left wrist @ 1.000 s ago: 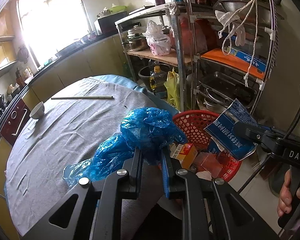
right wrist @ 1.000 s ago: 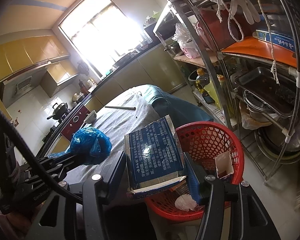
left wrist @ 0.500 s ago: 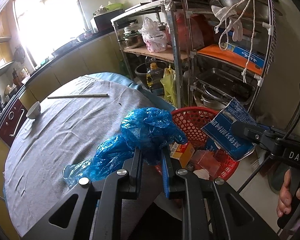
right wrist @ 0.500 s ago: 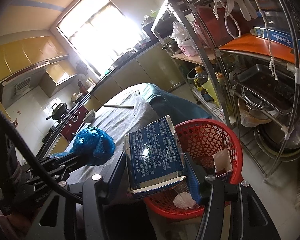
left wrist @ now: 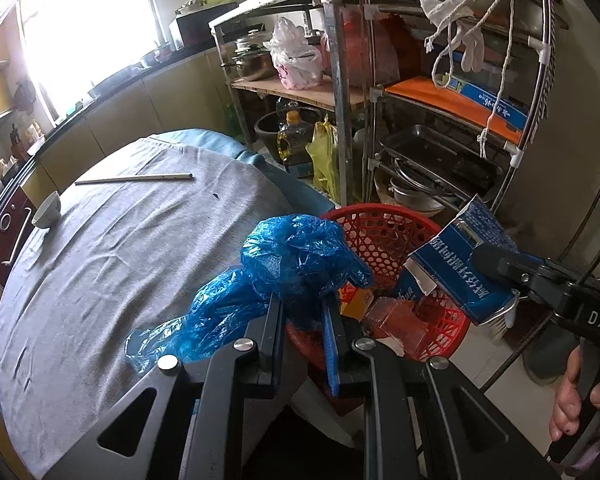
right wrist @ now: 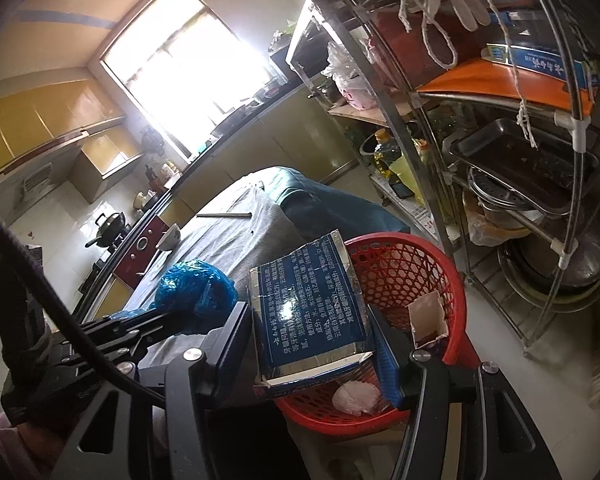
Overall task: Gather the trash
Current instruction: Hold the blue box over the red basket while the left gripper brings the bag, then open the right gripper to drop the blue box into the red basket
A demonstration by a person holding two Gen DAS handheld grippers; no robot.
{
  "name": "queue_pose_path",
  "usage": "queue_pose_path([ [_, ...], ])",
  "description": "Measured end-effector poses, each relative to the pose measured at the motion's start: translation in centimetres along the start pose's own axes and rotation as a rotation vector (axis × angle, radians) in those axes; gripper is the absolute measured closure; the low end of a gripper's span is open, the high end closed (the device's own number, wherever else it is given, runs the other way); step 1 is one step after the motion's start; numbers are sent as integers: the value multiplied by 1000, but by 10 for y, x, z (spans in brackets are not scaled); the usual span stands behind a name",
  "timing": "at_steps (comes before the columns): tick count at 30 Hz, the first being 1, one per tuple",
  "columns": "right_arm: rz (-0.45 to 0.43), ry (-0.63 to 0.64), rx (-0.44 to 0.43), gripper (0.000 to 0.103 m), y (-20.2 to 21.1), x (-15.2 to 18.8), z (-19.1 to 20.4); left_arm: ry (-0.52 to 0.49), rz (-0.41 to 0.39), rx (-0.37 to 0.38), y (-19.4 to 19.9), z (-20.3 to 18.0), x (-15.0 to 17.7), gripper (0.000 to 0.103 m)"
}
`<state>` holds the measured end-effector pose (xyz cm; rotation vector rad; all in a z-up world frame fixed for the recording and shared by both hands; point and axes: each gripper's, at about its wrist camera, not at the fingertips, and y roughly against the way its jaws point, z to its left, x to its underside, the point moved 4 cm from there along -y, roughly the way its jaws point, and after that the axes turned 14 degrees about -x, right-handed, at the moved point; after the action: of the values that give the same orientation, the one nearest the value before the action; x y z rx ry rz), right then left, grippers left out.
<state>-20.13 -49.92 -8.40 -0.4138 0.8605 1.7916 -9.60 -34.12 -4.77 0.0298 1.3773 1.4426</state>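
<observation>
My left gripper (left wrist: 302, 312) is shut on a crumpled blue plastic bag (left wrist: 296, 260), held at the near edge of the round table (left wrist: 112, 248), right beside the red mesh basket (left wrist: 384, 236). The bag's loose tail trails over the grey cloth. My right gripper (right wrist: 310, 330) is shut on a blue printed carton (right wrist: 310, 312), which hangs over the red basket (right wrist: 404, 272). The carton (left wrist: 460, 268) and that gripper also show at the right of the left wrist view. The basket holds a torn small box (right wrist: 426, 318), a white wad (right wrist: 356, 396) and an orange pack (left wrist: 356, 304).
A metal rack (left wrist: 440, 120) with pans, bags and bottles stands just behind the basket. On the table lie chopsticks (left wrist: 134, 179) and a small white bowl (left wrist: 48, 210). Kitchen counters and a stove (right wrist: 110, 226) line the far side. A person's hand (left wrist: 576, 396) grips the right handle.
The left gripper and its blue bag have shifted slightly toward the basket, which now sits closer in view. The right gripper keeps the carton over the basket, nearly still.
</observation>
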Motion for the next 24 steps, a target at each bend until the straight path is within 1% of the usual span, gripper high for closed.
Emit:
queue_pose_path([
  [15,-2,-46,14,43,5,5,-17,-46,4,0,-13,-16,-2,84],
  [24,1,-102,32,43,-5,7,-36,-63,13,-3,-29,-24,-4,84],
])
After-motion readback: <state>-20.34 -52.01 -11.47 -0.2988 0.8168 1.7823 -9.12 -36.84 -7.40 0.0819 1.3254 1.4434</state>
